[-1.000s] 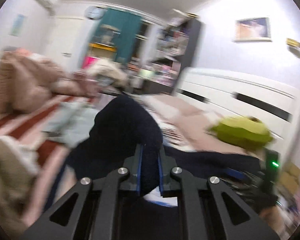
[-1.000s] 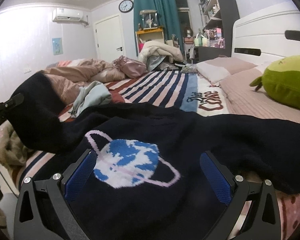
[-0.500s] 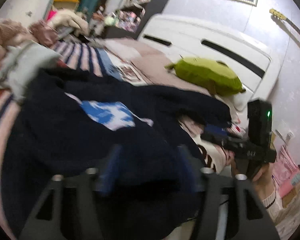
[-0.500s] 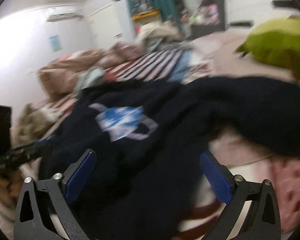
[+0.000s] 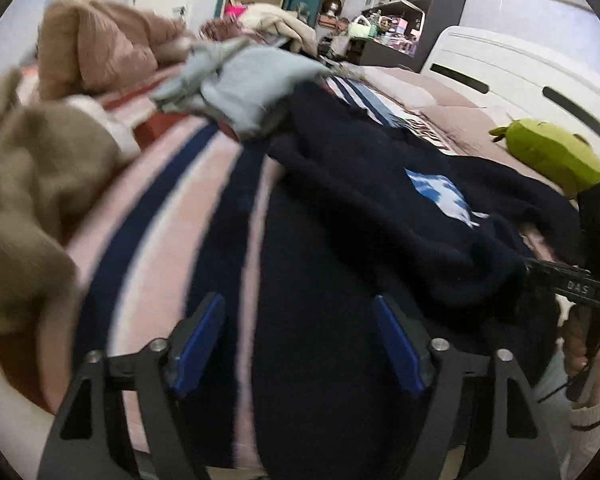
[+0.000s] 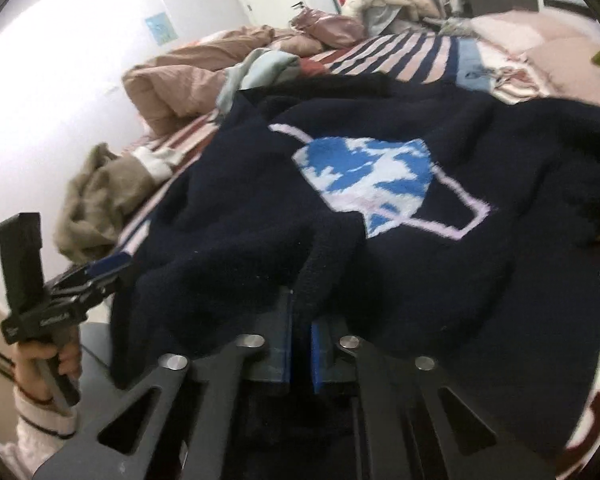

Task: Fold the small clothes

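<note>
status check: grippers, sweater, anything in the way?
Left gripper opening, nothing pinched. Right gripper shut on navy sweater edge. Light blue garment touches sweater's far side.

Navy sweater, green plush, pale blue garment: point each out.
Navy sweater (image 6: 364, 172): right wrist view, on the blue and white planet design.
Green plush (image 5: 548, 152): left wrist view, on the middle of its body.
Pale blue garment (image 5: 252, 76): left wrist view, on its crumpled top.

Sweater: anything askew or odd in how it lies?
Yes. The sweater lies rumpled, not flat: a thick fold bunches up at the near edge, pinched in the right tongs, and its planet print is skewed. The left tongs are opening, nothing pressed between.
</note>
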{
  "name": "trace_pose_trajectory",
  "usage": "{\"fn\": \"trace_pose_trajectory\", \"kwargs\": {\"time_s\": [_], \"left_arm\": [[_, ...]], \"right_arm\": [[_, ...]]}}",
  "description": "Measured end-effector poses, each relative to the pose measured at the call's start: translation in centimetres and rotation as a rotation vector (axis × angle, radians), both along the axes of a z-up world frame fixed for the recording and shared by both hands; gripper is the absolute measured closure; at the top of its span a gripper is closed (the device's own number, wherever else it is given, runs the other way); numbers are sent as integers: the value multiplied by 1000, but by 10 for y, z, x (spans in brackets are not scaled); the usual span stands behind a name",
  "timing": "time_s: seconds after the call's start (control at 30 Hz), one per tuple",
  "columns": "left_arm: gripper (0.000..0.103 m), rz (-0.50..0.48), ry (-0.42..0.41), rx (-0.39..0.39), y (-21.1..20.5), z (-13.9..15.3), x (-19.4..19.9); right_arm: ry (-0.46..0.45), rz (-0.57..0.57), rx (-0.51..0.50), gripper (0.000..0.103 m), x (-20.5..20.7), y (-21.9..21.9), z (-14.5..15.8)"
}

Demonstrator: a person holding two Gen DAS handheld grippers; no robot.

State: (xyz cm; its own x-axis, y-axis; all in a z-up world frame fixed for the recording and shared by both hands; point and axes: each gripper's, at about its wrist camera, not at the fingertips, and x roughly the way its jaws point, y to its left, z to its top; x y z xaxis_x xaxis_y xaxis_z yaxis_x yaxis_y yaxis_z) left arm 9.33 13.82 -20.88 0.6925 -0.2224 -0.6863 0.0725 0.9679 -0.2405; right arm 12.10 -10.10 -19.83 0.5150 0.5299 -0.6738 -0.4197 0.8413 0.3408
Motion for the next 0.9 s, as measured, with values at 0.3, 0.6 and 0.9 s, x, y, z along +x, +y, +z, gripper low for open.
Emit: {"fn": "trace_pose_trajectory", "kwargs": {"time_s": [0.3, 0.6, 0.9], "left_arm": [[33, -59, -78, 20, -21, 17, 4], [33, -43, -58, 50, -35, 21, 13], [33, -40, -76, 205, -47, 38, 47]], "right_arm": [[-129, -106, 41, 102, -37, -65, 56], [-53, -272, -56, 102, -54, -121, 28], [64, -321, -35, 100, -49, -144, -5]]}}
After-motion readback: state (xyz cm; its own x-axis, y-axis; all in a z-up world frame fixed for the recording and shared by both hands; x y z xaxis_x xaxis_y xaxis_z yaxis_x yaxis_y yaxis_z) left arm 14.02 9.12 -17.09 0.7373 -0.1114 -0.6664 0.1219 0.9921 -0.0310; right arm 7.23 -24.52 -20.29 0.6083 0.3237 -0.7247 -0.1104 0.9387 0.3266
